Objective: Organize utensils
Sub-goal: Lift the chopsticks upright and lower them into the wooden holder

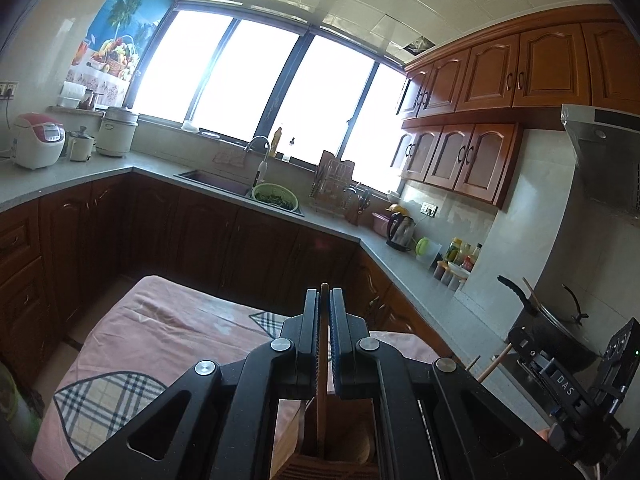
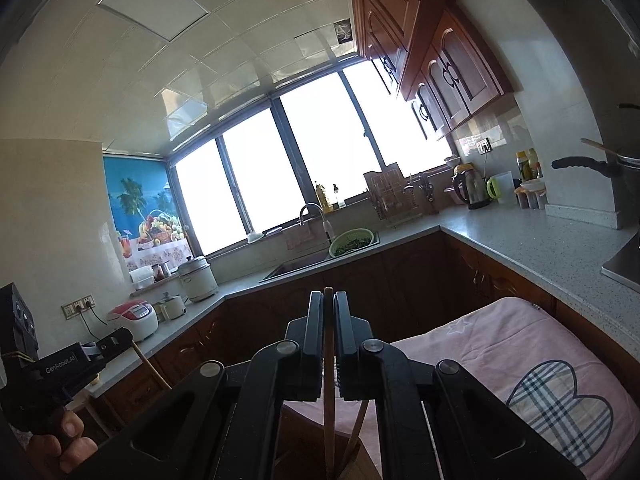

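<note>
My left gripper (image 1: 324, 300) & right gripper (image 2: 328, 300) both raised, aimed level across the kitchen. Left clamps a flat wooden utensil handle (image 1: 322, 356) upright btwn its fingers; right pinches a wooden chopstick (image 2: 329, 360), tip just past the pads. Below: pink quilted cloth (image 2: 500, 344). Beyond: sink (image 1: 216, 180), green colander (image 1: 276, 197), windows.

Daylight floods through the wide black-framed window (image 1: 264, 88), blown out to pure white; the dark wooden lower cabinets (image 1: 192, 236) sit backlit, and fisheye curvature bends the edges.
</note>
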`<state>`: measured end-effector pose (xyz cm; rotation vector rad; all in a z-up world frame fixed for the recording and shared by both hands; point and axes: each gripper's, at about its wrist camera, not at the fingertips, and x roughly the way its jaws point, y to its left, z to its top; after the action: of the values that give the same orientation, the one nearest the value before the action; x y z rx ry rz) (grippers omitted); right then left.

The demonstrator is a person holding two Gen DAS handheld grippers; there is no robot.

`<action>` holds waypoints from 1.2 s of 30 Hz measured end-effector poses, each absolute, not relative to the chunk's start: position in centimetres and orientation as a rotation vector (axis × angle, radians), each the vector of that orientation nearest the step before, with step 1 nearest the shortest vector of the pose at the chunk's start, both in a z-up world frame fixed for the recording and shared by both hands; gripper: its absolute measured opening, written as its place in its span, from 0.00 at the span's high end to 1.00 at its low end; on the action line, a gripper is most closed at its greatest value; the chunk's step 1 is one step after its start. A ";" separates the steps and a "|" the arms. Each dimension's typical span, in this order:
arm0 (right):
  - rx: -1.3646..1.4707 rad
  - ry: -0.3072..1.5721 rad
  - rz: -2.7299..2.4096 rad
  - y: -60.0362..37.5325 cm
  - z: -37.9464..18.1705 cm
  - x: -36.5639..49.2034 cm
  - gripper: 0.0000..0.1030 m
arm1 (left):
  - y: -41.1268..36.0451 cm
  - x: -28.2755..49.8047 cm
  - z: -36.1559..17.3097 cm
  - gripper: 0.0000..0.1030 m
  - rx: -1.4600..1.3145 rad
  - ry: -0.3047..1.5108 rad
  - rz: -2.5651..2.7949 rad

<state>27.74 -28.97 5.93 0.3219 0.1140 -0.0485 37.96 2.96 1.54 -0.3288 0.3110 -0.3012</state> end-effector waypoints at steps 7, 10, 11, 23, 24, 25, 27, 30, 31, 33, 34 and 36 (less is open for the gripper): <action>0.380 0.163 -0.069 -30.0 2.4 28.4 0.96 | 1.8 40.9 -0.4 0.97 -0.331 0.375 -0.282; 0.404 0.189 -0.066 -30.3 1.6 28.7 0.95 | 2.2 40.6 -0.3 0.97 -0.325 0.377 -0.279; 0.406 0.197 -0.064 -30.2 1.5 28.9 0.95 | 2.0 40.7 -0.1 0.97 -0.314 0.372 -0.275; 0.415 0.238 -0.061 -30.4 1.7 29.5 0.95 | 2.8 39.3 0.6 0.96 -0.293 0.402 -0.302; 0.413 0.242 -0.061 -30.4 1.7 29.5 0.95 | 2.9 39.5 0.6 0.96 -0.292 0.408 -0.302; 0.411 0.245 -0.061 -30.3 1.8 29.5 0.94 | 3.1 39.5 0.7 0.96 -0.293 0.412 -0.301; 0.409 0.251 -0.057 -30.2 1.9 29.5 0.93 | 3.1 39.8 0.9 0.95 -0.294 0.421 -0.303; 0.414 0.258 -0.052 -30.3 1.9 29.5 0.91 | 3.1 40.1 1.1 0.92 -0.296 0.435 -0.300; 0.416 0.259 -0.054 -30.3 2.0 29.5 0.91 | 3.1 40.2 1.2 0.91 -0.297 0.439 -0.301; 0.421 0.263 -0.059 -30.4 2.1 29.3 0.90 | 3.0 40.3 1.4 0.80 -0.301 0.444 -0.299; 0.427 0.263 -0.060 -30.5 2.1 29.2 0.89 | 3.1 40.2 1.5 0.76 -0.302 0.440 -0.295; 0.440 0.261 -0.064 -30.7 2.2 29.0 0.79 | 3.2 40.0 1.6 0.69 -0.302 0.440 -0.293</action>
<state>28.96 -30.73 2.18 0.4400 0.2611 -0.0640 40.02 3.18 1.65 -0.3024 0.4399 -0.2931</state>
